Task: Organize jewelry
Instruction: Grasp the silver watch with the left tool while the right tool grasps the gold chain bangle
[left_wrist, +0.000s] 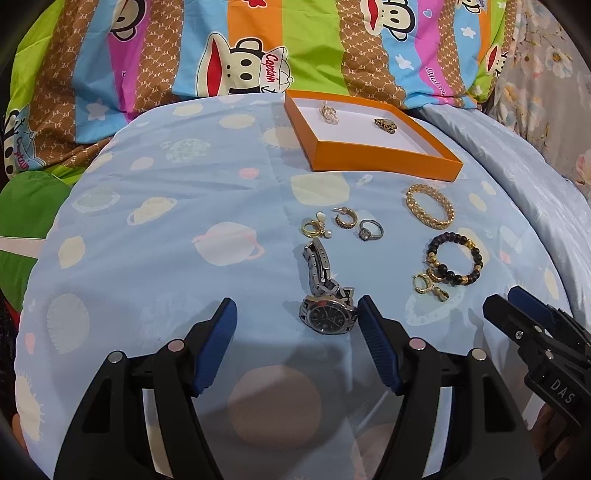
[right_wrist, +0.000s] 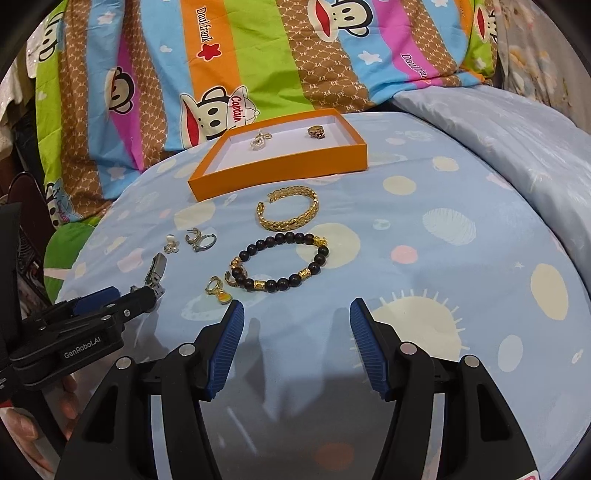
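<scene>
A silver watch (left_wrist: 327, 314) lies on the blue bedspread between the fingers of my open left gripper (left_wrist: 295, 306), its case close to the right pad. My right gripper (right_wrist: 295, 306) hangs open over bare cloth, just short of a black bead bracelet (right_wrist: 284, 262) and a small gold charm (right_wrist: 218, 288). A gold bangle (right_wrist: 288, 214) lies beyond the beads. Rings and earrings (left_wrist: 344, 221) lie in a loose row past the watch. The orange tray (left_wrist: 384, 162) at the back holds two small pieces (left_wrist: 328, 112).
A bright cartoon-print quilt (left_wrist: 221, 55) is heaped behind the tray. The light blue bedspread (left_wrist: 147, 240) falls away at the left and right. In the right wrist view the left gripper (right_wrist: 133, 295) comes in from the left, with a hand (right_wrist: 70, 391) on it.
</scene>
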